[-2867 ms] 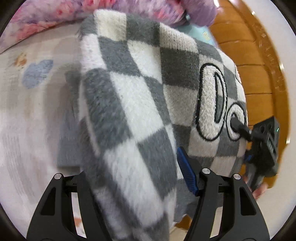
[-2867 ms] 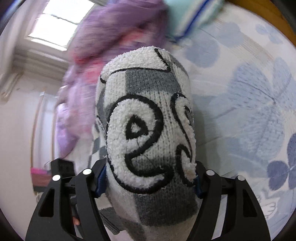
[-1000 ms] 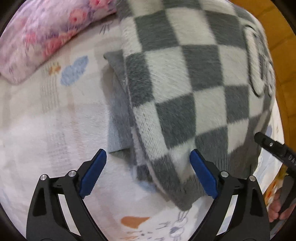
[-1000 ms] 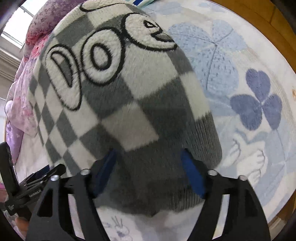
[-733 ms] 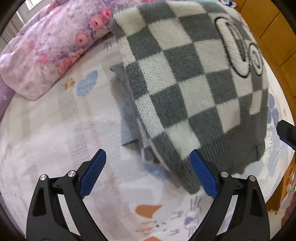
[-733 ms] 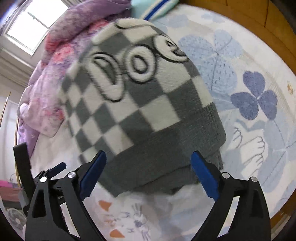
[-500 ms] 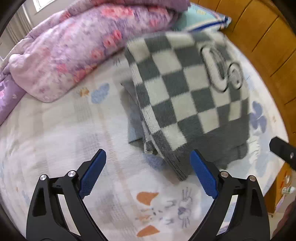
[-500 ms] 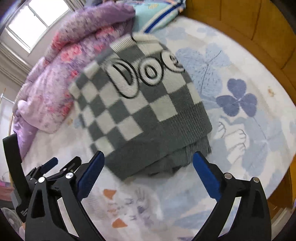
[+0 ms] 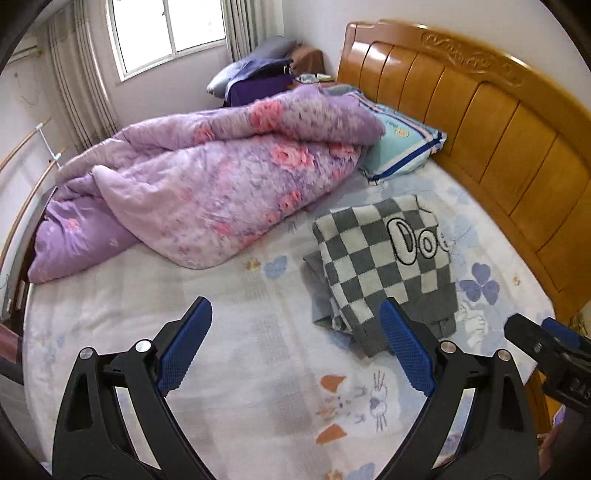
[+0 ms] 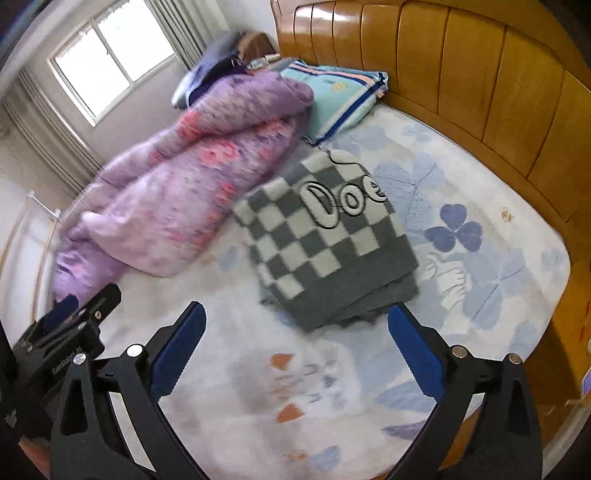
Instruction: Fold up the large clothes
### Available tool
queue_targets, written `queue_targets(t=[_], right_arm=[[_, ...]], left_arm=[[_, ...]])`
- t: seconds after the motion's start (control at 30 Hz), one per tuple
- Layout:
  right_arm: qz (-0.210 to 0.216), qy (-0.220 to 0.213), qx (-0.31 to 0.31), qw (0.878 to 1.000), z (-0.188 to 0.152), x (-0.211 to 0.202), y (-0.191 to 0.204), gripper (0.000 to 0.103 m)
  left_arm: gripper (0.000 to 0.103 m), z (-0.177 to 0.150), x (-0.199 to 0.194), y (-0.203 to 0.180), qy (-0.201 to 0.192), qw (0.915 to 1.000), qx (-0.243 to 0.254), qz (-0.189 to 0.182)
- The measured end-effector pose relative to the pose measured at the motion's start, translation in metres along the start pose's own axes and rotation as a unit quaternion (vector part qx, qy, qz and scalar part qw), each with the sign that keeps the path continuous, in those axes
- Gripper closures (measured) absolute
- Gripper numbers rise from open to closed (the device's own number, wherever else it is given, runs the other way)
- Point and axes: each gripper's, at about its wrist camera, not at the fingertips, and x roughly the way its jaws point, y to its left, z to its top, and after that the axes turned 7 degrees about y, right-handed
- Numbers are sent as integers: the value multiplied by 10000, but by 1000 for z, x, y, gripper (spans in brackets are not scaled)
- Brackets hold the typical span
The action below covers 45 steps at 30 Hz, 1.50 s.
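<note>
Sweater point(image 9: 384, 273), grey-and-white checked and folded into a flat stack, lies on the bed ahead of both my claws, touched by neither. Nearest me in the left wrist view, my left claw point(image 9: 295, 350) stands wide apart, nothing between its blue pads point(image 9: 184, 350); the sweater's grey ribbed hem sits just beyond its right-hand finger. My right claw point(image 10: 295, 347) has just been opening and now gapes fully, its jaws empty, with the hem just ahead and between the two fingertips. From the right wrist view I see the left claw low at the left edge; from the left wrist view the right claw shows low at the right edge.

Under both claws the bedsheet point(image 9: 258, 369) is pale, printed with orange and grey cartoon marks close in and blue clover shapes point(image 10: 454, 229) to the right of the sweater. Large outlined letters run across the far part of the sweater's top layer, and a darker grey layer peeks out beneath its left side.

Beyond and left of the sweater a purple floral quilt point(image 9: 207, 184) lies bunched up, close beside it. Farther ahead a turquoise pillow point(image 9: 402, 147) with blue stripes leans by the wooden headboard point(image 9: 498, 122), which runs along the right. Farthest off, a window point(image 9: 166, 33) with curtains.
</note>
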Motion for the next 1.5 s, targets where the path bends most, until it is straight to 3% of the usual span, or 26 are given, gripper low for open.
queue_targets(t=[0.1,0.33,0.67,0.9,1.13,1.5], right_arm=[[158,-222,-71,9996,-16,-36,19,8],[-11,-492,-429,9979,-74,-95,67,8],[-263,-876,-469,9947,-154,-131,113,8],[-339,-928,-573,9935,-165,-129,132,8],[-495,-989,-709,9913,-173,-128,144,8],[-573,-940,-743,9911,-175,-126,145,8]], left_arm=[[10,-11,-39,5,-85,9998,152,42],[8,-61,-110,40,-296,9995,100,-51],[8,-126,-160,83,-457,9987,168,-154],[8,-154,-162,97,-524,9978,330,-221],[8,-153,-168,105,-703,9967,290,-268],[8,-151,-165,110,-559,9976,207,-362]])
